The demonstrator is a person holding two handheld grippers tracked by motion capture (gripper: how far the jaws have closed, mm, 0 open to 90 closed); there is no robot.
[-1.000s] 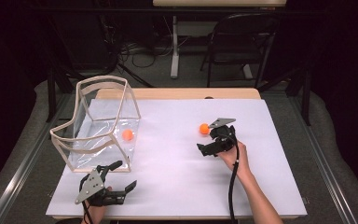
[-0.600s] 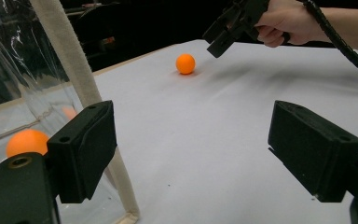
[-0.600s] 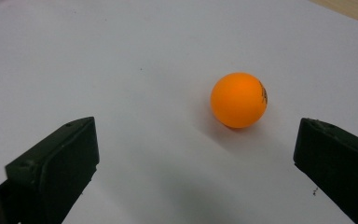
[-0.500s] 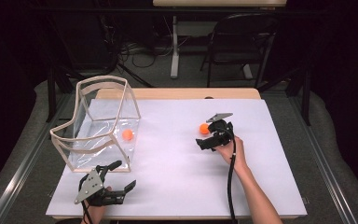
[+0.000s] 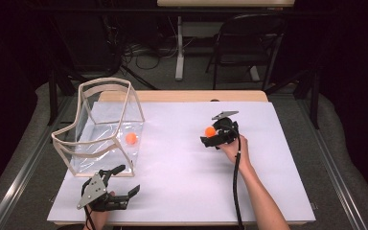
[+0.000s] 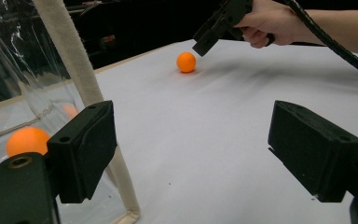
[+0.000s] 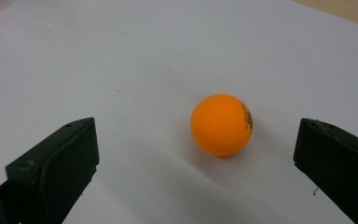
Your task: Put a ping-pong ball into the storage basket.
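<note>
High view: our right gripper (image 5: 214, 134) hangs just over the ball (image 5: 210, 131) on the white table (image 5: 182, 187), right of the middle. Our left gripper (image 5: 120, 181) waits at the near left edge, just in front of the clear bin (image 5: 106, 125), which already holds a second ball (image 5: 132, 138). We judge the step in hand to be the grasp. To do it well, we lower until the jaws sit level with the ball's middle, then close slowly, since a round, light ball may roll off at a one-sided touch.

Left gripper view: its jaws stand wide apart with nothing between them. From this low side angle we see what the high view cannot: the ball (image 6: 186, 62) rests on the table with the right gripper's jaw tip above and beside it, apart from it.

Right gripper view: the jaws are spread wide and the ball (image 7: 221, 124) lies between them, nearer the right-hand jaw in this picture, so we shift a little that way before closing. Dark print on the ball shows here.
</note>
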